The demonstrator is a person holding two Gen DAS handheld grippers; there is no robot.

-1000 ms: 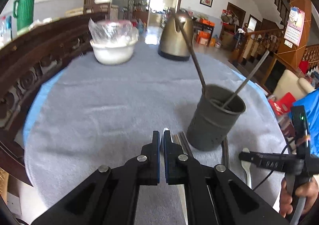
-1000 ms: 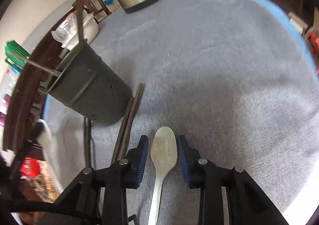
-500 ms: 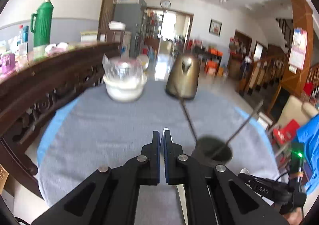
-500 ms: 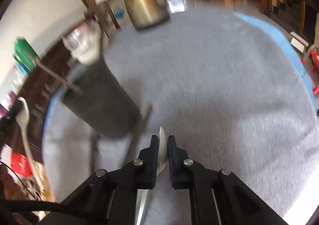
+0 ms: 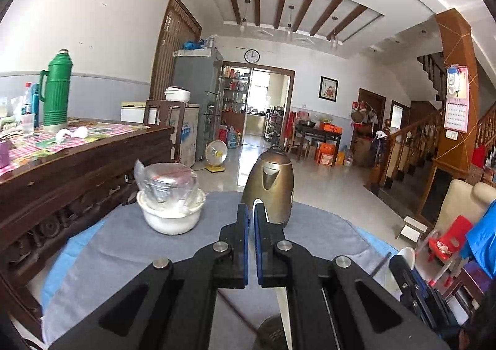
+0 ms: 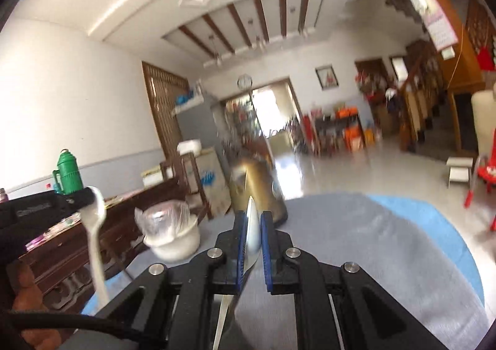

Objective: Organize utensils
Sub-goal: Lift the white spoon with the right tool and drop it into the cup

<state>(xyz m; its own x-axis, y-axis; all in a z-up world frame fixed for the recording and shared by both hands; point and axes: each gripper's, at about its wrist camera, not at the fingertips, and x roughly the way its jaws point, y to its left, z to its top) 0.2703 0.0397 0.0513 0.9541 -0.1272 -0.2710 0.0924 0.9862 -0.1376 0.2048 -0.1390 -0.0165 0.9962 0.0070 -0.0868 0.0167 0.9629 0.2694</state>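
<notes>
The right tongs [image 6: 251, 227] have just closed on a white spoon [image 6: 252, 226], bowl edge-on between the pads, lifted above the grey surface [image 6: 356, 241]. The left tongs [image 5: 251, 219] pinch another white spoon [image 6: 94, 226], handle hanging down.

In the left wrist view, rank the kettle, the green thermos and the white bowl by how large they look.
1. Kettle and green thermos: about equally tall in the picture, so I won't rank them; the thermos stands farther back.
2. White bowl: lowest, though wide.
</notes>
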